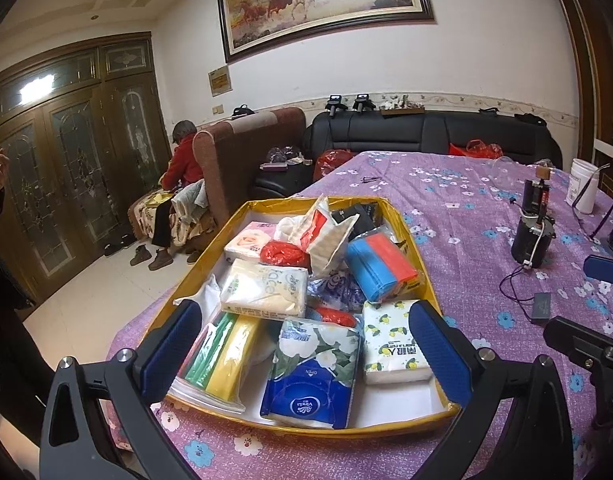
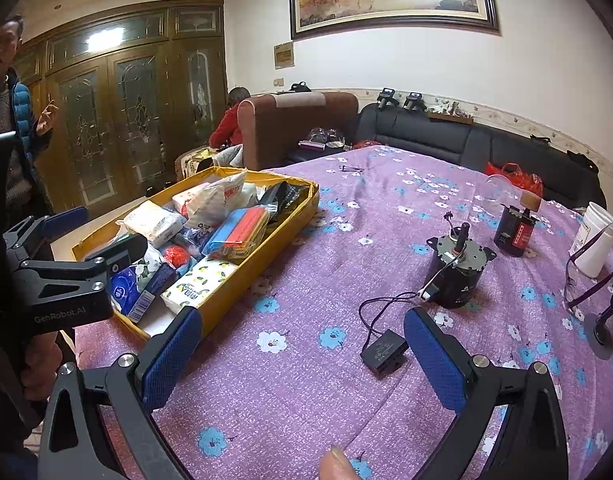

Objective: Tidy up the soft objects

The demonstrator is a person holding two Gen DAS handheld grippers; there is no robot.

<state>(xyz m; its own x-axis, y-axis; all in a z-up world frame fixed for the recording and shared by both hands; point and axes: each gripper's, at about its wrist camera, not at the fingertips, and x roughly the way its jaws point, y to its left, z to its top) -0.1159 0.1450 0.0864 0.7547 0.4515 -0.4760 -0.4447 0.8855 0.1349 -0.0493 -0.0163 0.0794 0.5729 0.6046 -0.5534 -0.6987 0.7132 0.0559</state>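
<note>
both grippers wide open, nothing held, over the tray and cloth

your left gripper hangs over the near end of the shallow yellow cardboard tray, at lower centre of the left wrist view. its blue-padded fingers are spread wide and grip nothing. between them lie a blue and white floral tissue pack and a white lemon-print tissue pack, side by side in the tray. further up sit a cream tissue pack and a blue and red roll bundle.

your right gripper sits at lower centre of the right wrist view, over the purple flowered tablecloth, also fully spread and empty. the tray is at middle left there. a small black box with a cord lies just beside the right finger.
</note>
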